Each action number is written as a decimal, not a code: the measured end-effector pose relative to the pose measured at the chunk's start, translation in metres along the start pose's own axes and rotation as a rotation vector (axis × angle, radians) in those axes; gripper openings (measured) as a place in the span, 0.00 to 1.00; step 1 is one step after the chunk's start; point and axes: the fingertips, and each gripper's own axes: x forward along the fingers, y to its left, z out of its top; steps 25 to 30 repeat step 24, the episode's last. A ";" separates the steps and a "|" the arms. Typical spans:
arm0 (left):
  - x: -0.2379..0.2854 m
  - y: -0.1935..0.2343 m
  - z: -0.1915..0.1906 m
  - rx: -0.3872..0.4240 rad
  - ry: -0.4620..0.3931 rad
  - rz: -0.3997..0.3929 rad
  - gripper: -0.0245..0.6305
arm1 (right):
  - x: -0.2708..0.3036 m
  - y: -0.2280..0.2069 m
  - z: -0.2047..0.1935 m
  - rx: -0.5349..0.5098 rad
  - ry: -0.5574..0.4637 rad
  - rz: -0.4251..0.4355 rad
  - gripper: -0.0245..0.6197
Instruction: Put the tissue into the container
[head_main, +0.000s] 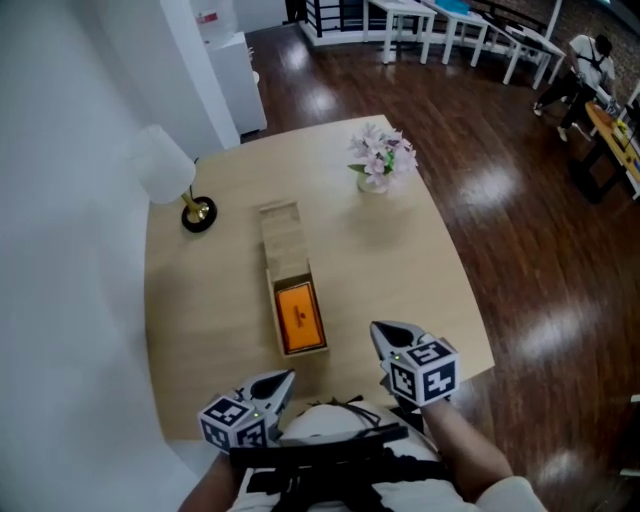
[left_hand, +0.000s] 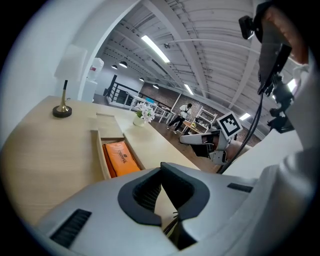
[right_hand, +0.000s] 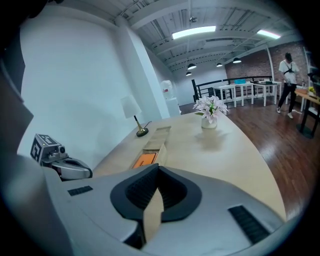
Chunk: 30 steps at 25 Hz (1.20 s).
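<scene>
Left hand-held gripper (head_main: 288, 378), right hand-held gripper (head_main: 379, 331): pressed together, empty.
Gripper views alone: ceiling lights (right_hand: 194, 32).
Surface (head_main: 400, 270): tissue (head_main: 299, 316) inside container (head_main: 270, 290).
Room: dark floor (head_main: 520, 200).

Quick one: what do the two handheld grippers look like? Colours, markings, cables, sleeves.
The left gripper and right gripper match: pale grey tapered shells with black ribbed pads in black surrounds. Each carries a white cube with black square markers. A black cable hangs by the person's body. The sleeve is white.
</scene>
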 end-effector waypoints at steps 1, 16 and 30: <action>0.000 0.000 0.000 0.000 0.002 -0.002 0.04 | -0.001 0.001 0.001 0.001 -0.005 -0.001 0.04; 0.000 0.002 0.001 0.004 0.007 -0.006 0.04 | 0.005 0.032 -0.003 -0.099 0.022 0.022 0.04; 0.001 0.002 0.004 0.023 0.011 -0.011 0.04 | 0.006 0.034 -0.001 -0.109 0.023 0.028 0.04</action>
